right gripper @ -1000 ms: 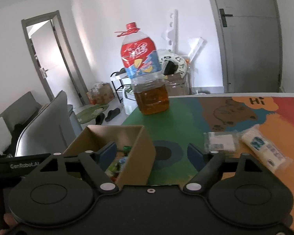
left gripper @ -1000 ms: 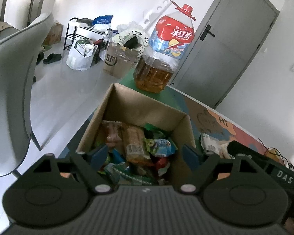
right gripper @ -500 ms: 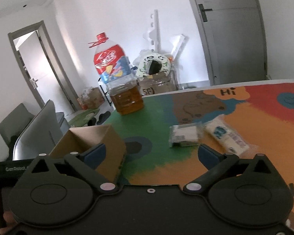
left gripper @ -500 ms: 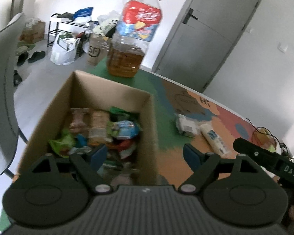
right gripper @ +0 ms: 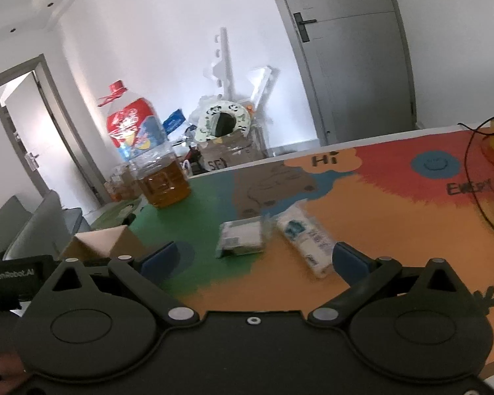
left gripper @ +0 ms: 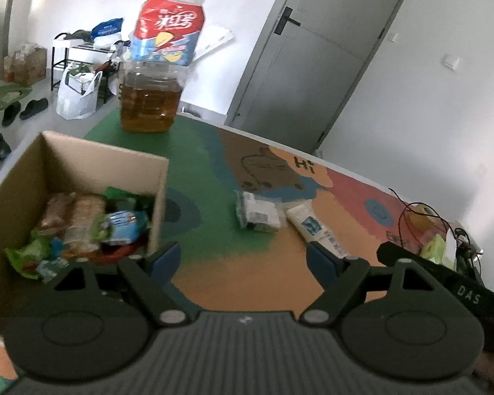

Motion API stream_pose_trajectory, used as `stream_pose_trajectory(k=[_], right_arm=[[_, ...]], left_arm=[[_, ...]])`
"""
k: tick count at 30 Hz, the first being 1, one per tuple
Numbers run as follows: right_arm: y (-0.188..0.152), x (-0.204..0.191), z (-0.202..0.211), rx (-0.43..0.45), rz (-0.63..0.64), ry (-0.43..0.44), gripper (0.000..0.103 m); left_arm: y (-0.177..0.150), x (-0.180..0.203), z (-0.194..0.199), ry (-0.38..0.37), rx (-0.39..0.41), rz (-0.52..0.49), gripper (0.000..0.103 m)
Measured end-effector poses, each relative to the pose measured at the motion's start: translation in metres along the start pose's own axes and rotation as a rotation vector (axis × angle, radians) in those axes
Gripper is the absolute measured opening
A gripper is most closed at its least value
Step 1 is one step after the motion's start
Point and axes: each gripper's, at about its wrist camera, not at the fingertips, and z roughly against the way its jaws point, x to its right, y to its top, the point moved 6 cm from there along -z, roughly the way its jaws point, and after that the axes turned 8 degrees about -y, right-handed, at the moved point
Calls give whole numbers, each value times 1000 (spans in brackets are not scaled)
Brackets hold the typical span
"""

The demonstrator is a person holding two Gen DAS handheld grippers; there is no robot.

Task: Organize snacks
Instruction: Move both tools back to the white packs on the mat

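I've swung both grippers off the cardboard box [left gripper: 82, 177] toward the two packets left on the mat [left gripper: 280, 276]. My right gripper [right gripper: 253, 260] has just been opening, nothing between its jaws; the left gripper [left gripper: 243, 258] hangs wide and empty. The square packet [right gripper: 242, 240] and long packet [right gripper: 308, 242] lie mid-table, touching, well clear of every edge. Bare mat surrounds them; cables [right gripper: 477, 177] cross the right end.

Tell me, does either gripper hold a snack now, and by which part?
Nothing is held. The left gripper and the right gripper are both open and empty above the table.
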Motion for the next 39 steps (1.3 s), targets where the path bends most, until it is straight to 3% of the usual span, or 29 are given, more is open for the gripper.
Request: stream_pose_trajectory(k=[15,24,29,35,39], right_arm=[[14,34,-50,-45,19,12,98],[16,45,-80,-78,20,23,97],[5,52,-93,-75,18,42,95],[-3,57,-106,-81,35,-6,83],[-7,55,-109,-77,51,-11,82]], left_arm=[[6,33,-58,84,8,-42,81],[8,34,-99,102,-4,-9,81],[6,30,-110,104,7,-12,81],[4,27,-127,113,21,-20,81],[2,25,-143,123,10,-13,81]])
